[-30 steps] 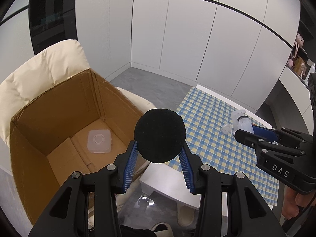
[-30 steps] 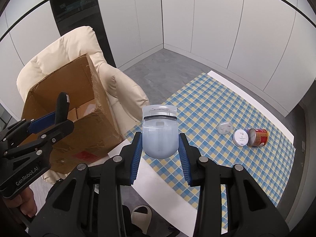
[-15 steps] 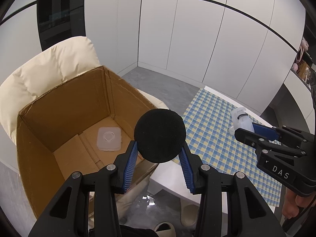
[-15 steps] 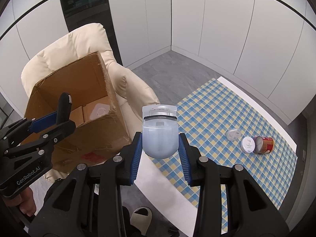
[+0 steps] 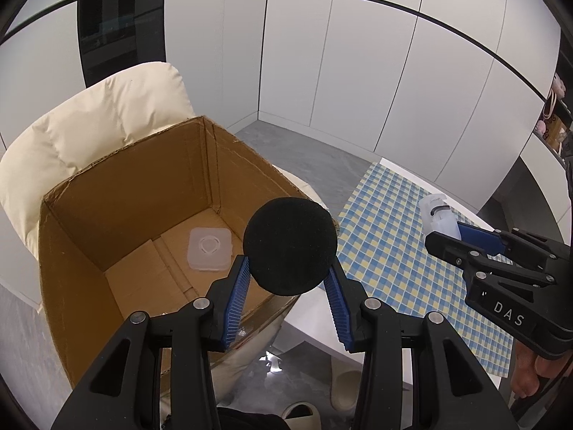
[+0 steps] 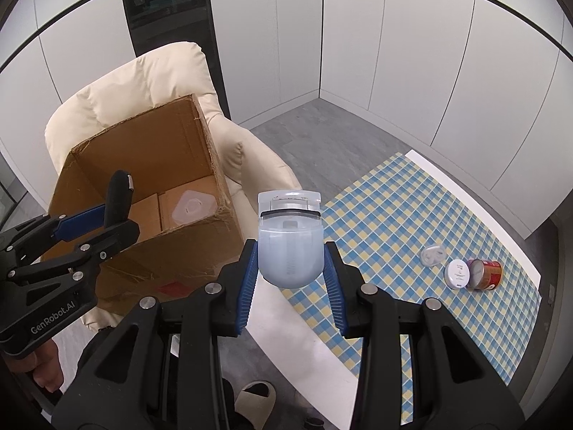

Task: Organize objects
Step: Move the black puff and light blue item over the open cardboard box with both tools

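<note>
Both grippers loaded, hovering by the cardboard box on the cream armchair.

The left gripper point(image 5: 289, 279) is pinched tight on a black foam disc point(image 5: 290, 245), poised over the near edge of the open box point(image 5: 118, 197), where a clear square lid point(image 5: 210, 249) lies on the bottom. The right gripper point(image 6: 290, 268) clamps a frosted plastic container point(image 6: 289, 240) between box and checked tablecloth point(image 6: 394, 215). Far along the cloth: a small clear lid point(image 6: 432, 255), a white disc point(image 6: 457, 273) and a tipped red can point(image 6: 487, 273).
</note>
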Demonstrator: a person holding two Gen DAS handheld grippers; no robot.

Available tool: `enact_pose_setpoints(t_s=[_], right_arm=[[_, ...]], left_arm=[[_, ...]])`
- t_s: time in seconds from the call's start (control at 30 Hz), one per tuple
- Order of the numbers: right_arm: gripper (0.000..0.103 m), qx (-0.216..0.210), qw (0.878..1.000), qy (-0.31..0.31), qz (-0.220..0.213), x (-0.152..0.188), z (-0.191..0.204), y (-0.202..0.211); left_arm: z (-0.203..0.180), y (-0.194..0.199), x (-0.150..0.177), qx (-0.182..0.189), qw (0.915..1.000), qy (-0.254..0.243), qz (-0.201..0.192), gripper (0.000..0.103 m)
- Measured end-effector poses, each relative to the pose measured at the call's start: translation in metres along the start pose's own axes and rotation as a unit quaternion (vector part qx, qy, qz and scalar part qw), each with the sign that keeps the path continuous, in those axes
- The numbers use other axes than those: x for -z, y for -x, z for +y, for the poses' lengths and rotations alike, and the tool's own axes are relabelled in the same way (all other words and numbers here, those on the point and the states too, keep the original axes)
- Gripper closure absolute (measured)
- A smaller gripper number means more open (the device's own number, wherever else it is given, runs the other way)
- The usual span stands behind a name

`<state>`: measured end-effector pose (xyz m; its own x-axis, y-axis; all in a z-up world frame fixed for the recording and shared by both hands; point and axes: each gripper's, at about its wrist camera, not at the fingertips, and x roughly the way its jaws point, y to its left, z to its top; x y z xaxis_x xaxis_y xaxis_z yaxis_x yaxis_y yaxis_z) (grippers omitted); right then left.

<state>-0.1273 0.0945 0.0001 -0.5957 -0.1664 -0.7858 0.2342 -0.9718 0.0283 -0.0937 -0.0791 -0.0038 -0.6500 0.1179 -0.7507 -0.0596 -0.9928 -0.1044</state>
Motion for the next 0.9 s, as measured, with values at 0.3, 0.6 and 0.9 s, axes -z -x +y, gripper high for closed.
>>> enact_pose_setpoints(t_s=[0.3, 0.6, 0.9], right_arm=[[0.065, -0.005, 1.000, 0.007, 0.001, -0.001, 0.008, -0.002], [0.065, -0.014, 1.000, 0.014, 0.000, -0.005, 0.021, -0.006], [0.065, -0.024, 0.999, 0.032, -0.001, -0.009, 0.046, -0.011]], left_arm=[[0.007, 0.004, 0.000, -0.006, 0.9999, 0.008, -0.003, 0.060], [0.026, 0.006, 0.001, -0.018, 0.9996, 0.021, -0.004, 0.060], [0.048, 0.013, 0.004, -0.033, 0.9987, 0.039, -0.008, 0.060]])
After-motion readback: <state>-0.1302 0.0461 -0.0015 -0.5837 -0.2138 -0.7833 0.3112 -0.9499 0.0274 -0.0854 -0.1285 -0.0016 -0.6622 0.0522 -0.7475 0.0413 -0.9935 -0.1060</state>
